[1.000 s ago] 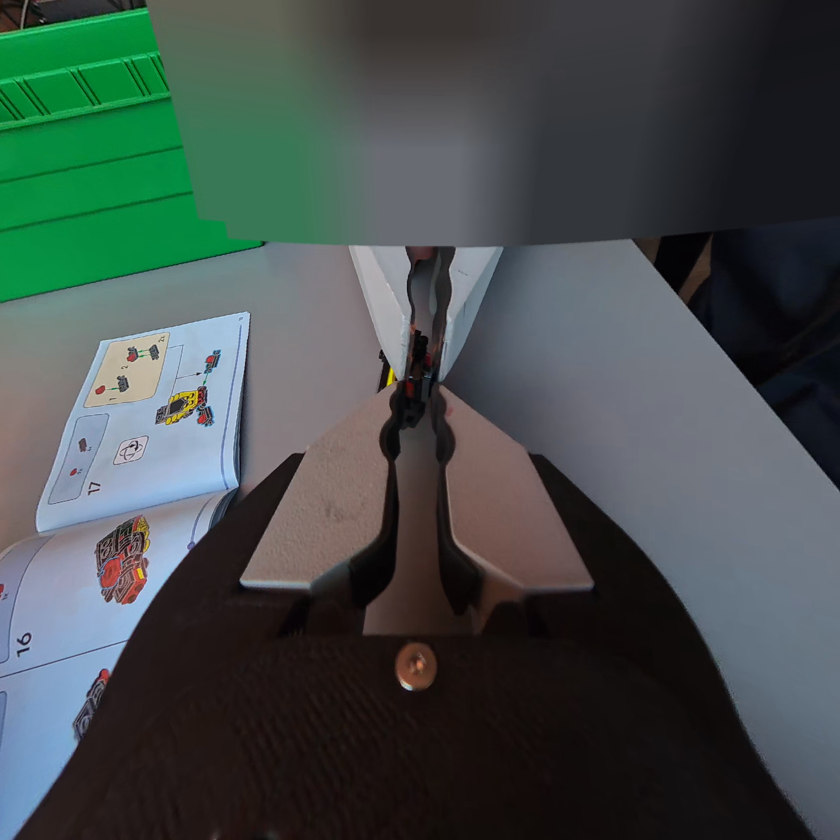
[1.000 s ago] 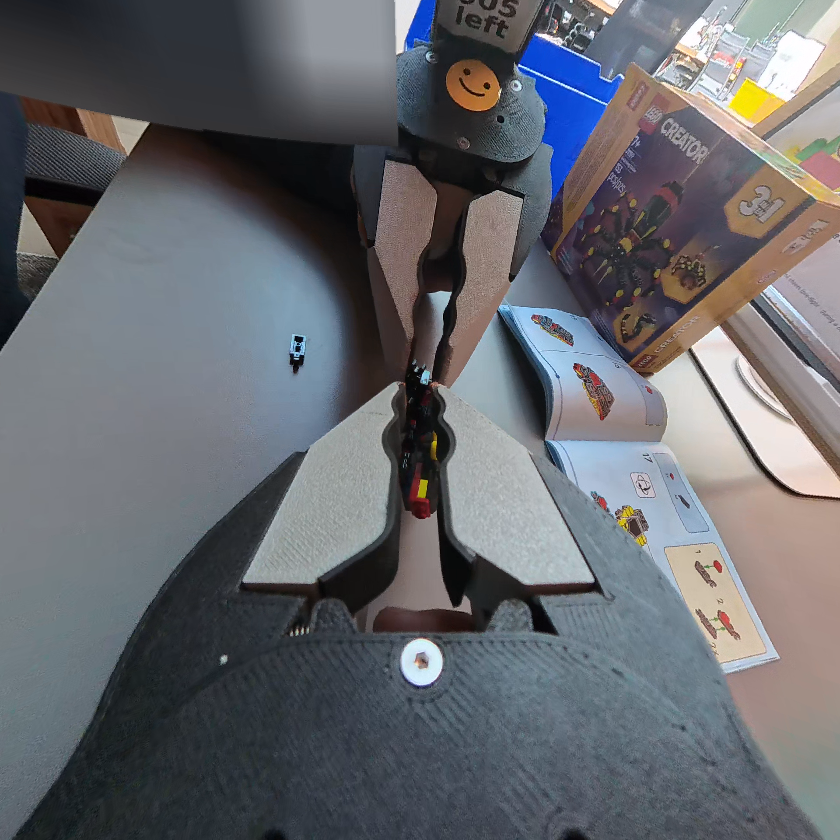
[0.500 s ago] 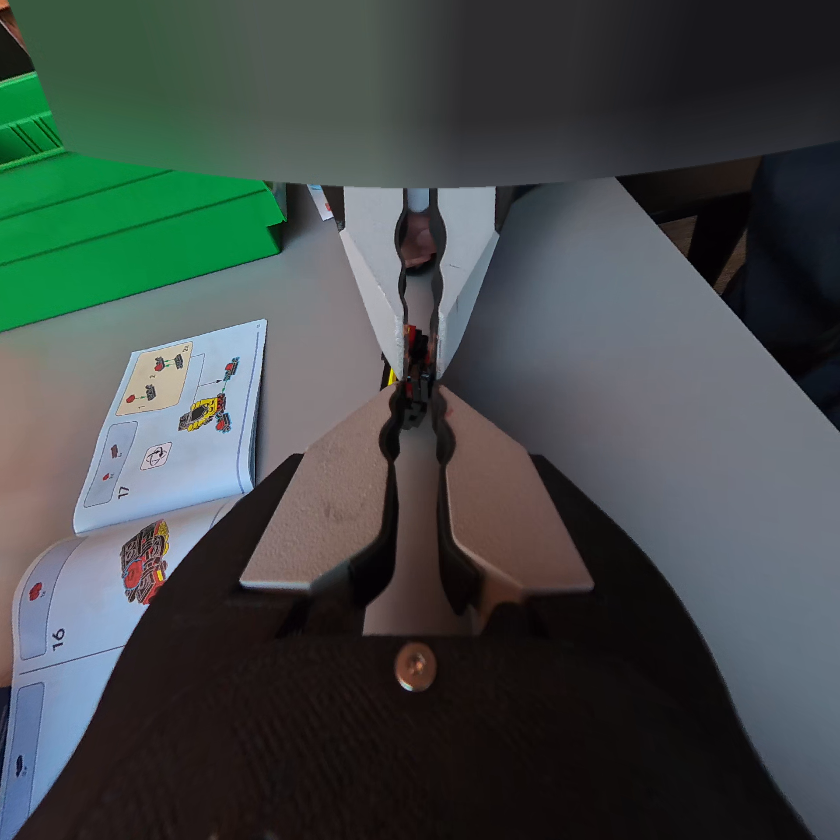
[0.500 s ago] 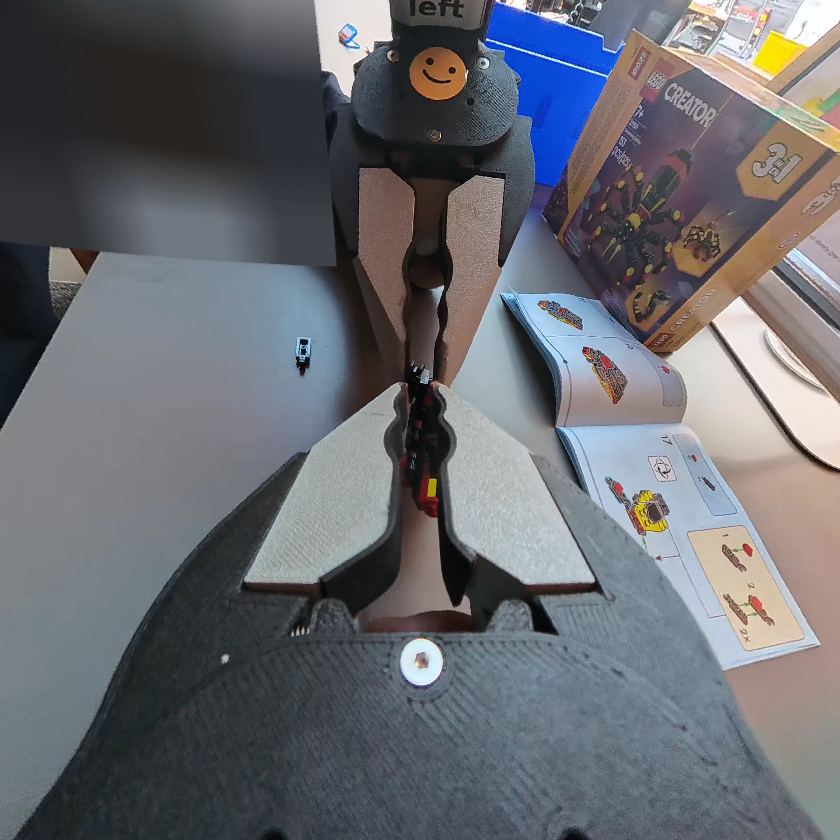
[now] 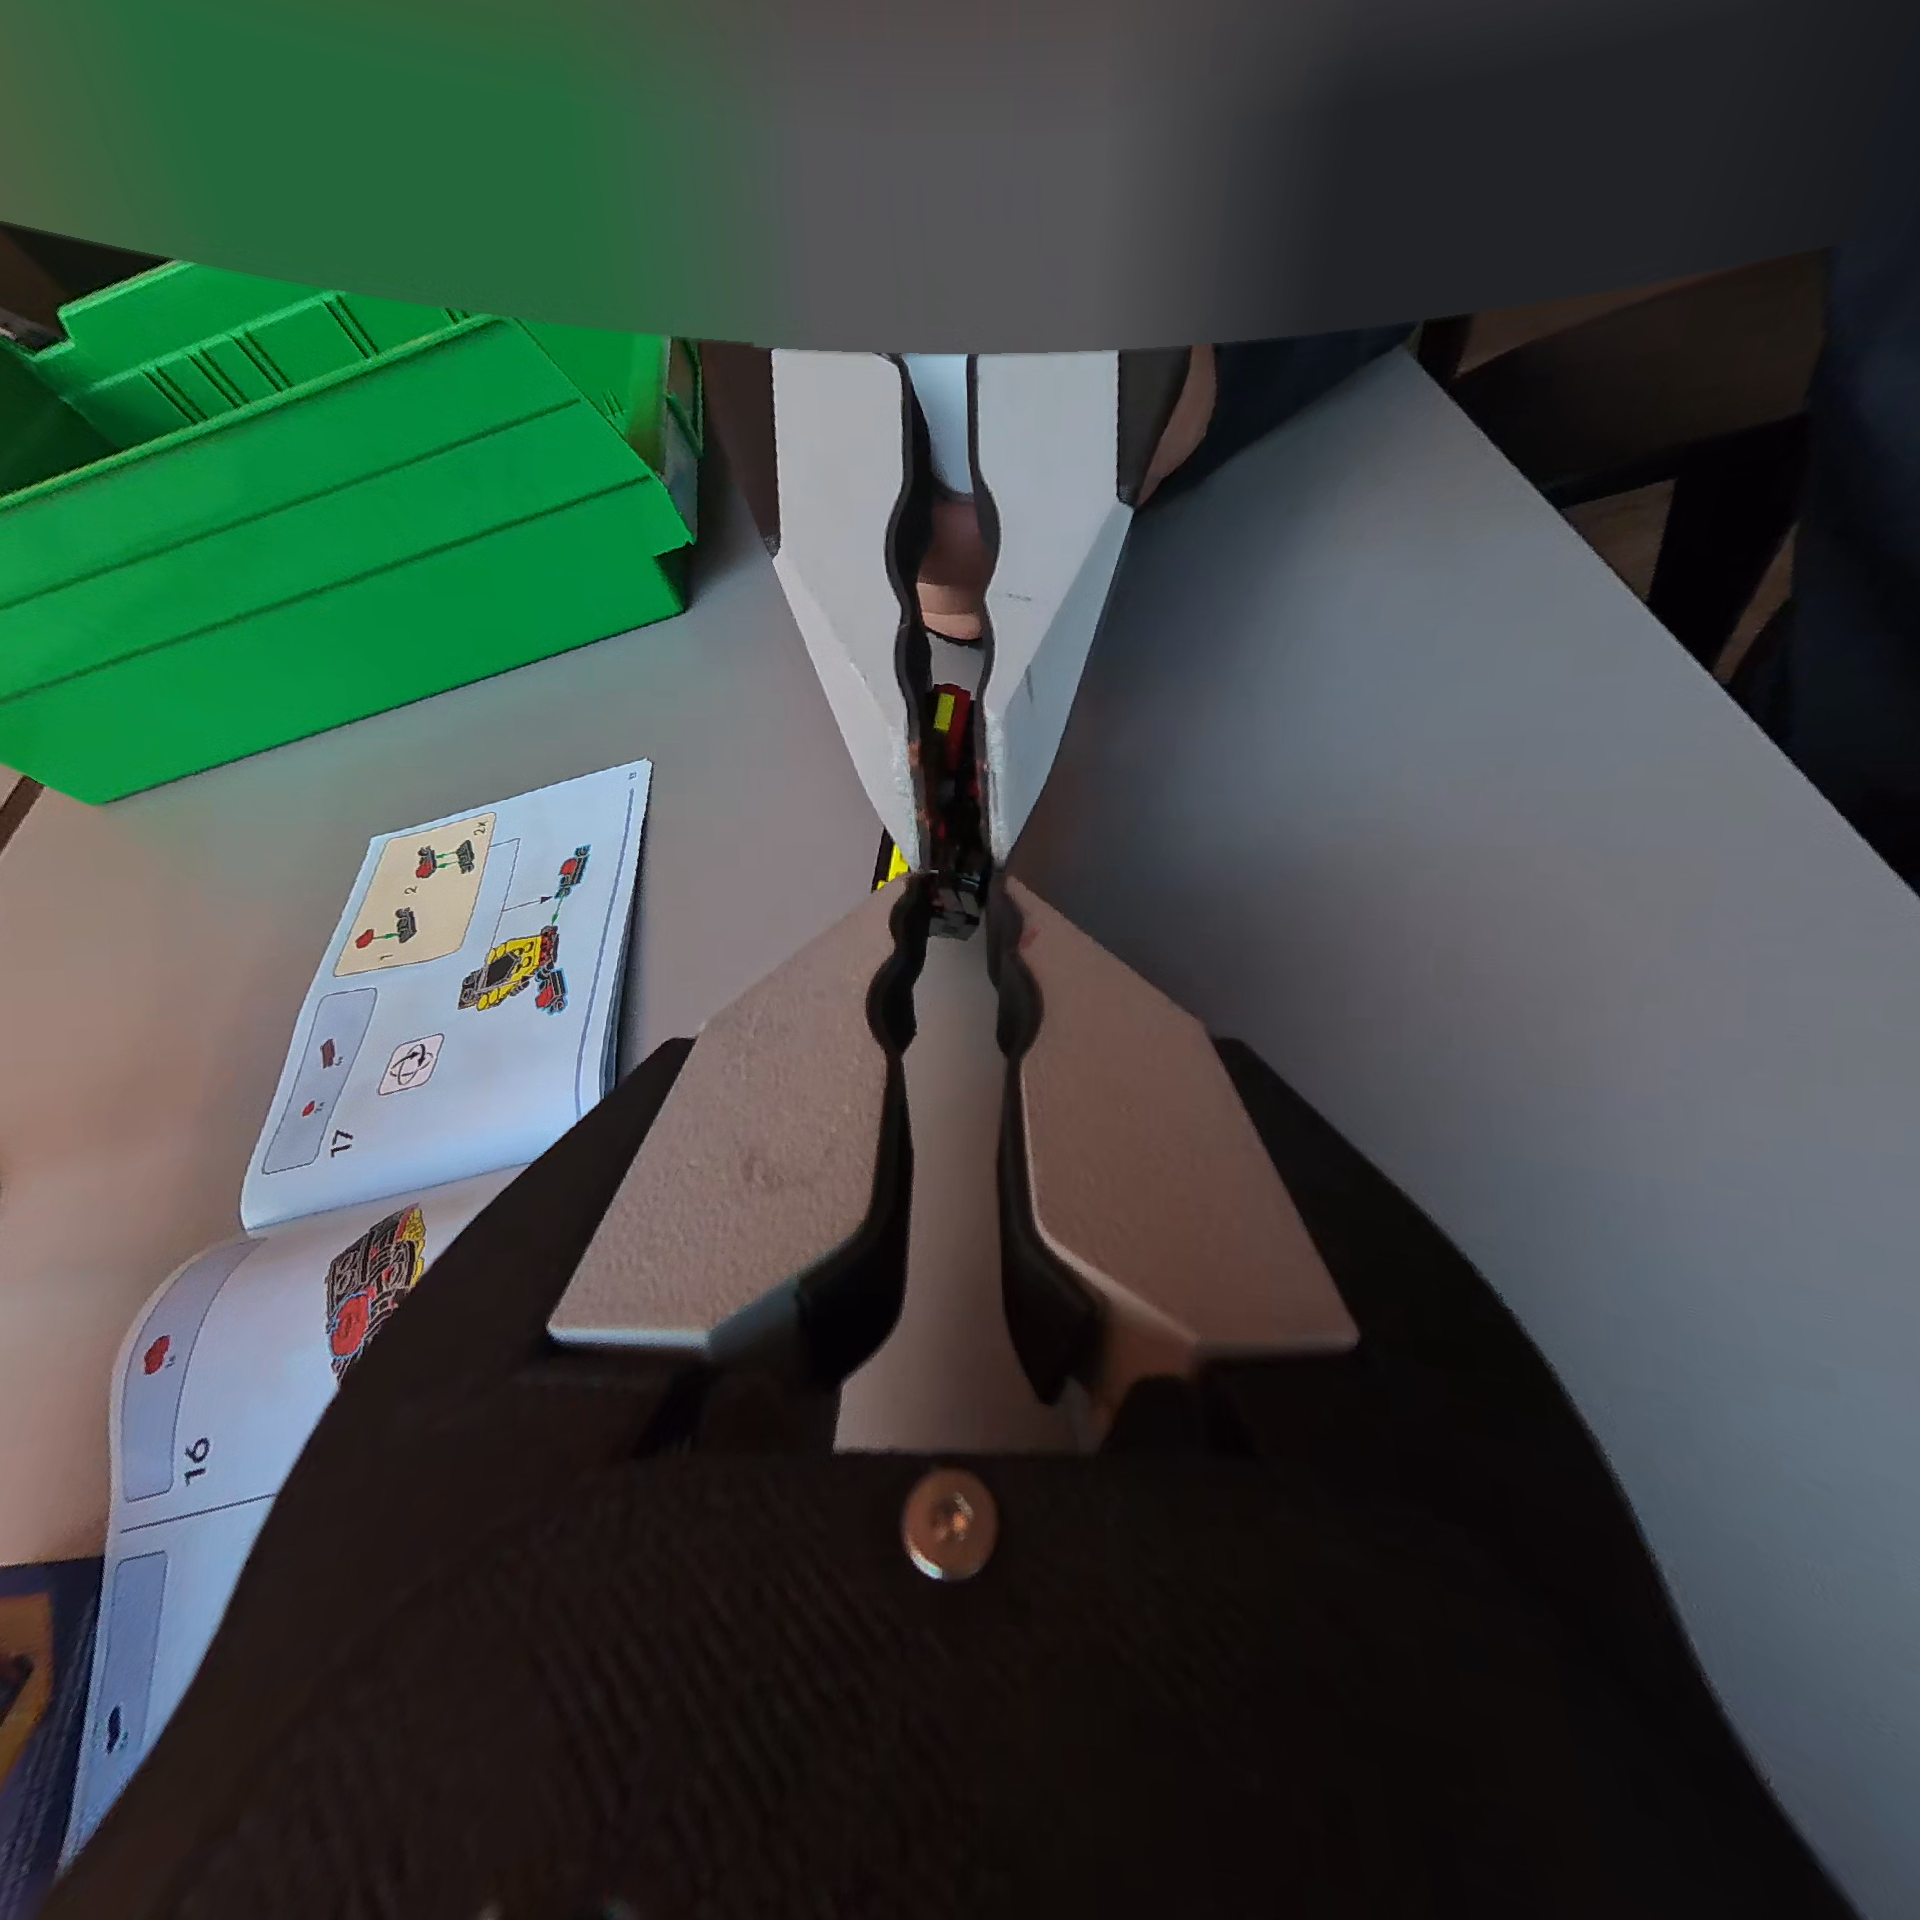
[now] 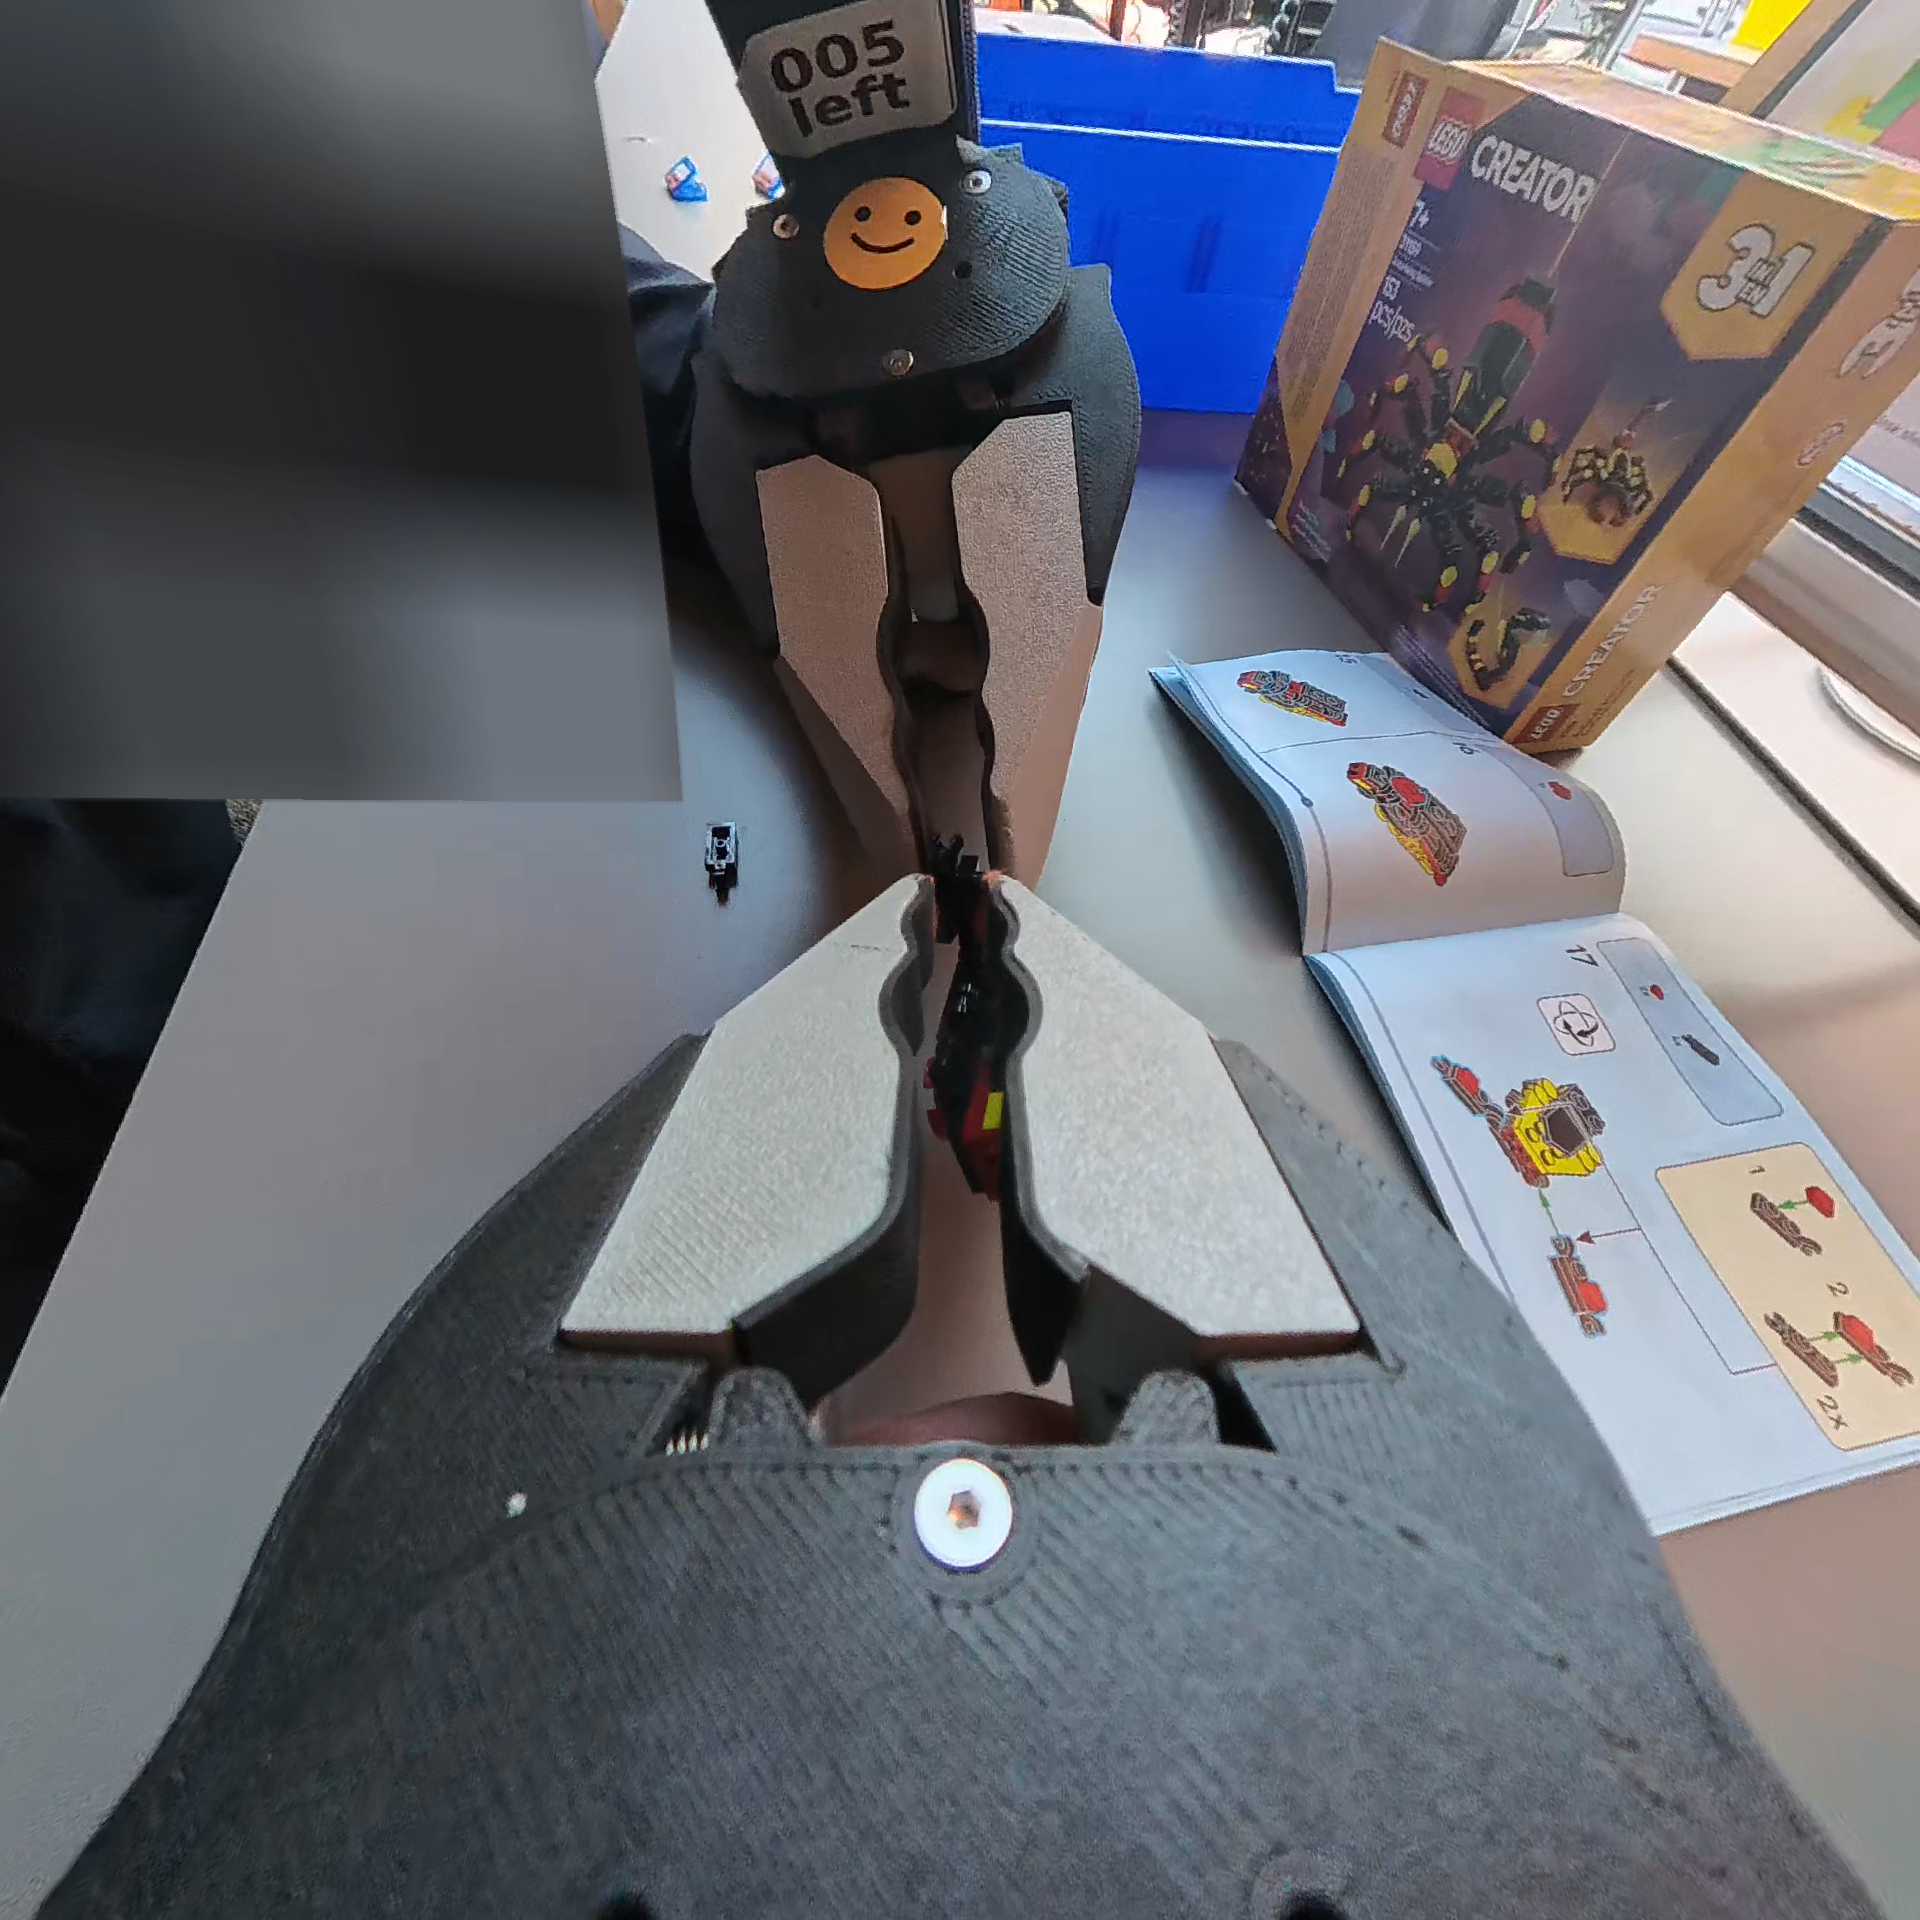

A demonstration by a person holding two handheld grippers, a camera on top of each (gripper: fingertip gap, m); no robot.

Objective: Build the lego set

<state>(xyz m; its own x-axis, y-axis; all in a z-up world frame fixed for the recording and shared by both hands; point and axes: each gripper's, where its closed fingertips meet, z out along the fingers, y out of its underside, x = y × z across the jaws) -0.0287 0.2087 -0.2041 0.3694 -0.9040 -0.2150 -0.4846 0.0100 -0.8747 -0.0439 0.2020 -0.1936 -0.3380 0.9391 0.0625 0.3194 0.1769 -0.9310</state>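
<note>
right tongs [image 6: 961, 899] clenched on red-black lego assembly [image 6: 966, 1081], frame centre | left tongs [image 5: 951, 899] pinching small black piece [image 5: 956, 902] at its tip | build partial, booklet [image 6: 1558, 1091] open midway at right | loose black part [image 6: 720, 847] unused on bench [image 6: 416, 1039]

Looks like an office or lab workroom: a plain grey table [image 6: 416, 1039], green [image 5: 312, 540] and blue storage bins [image 6: 1174, 229], a boxed toy set [image 6: 1558, 395] beside its open instruction booklet [image 6: 1507, 1091].
</note>
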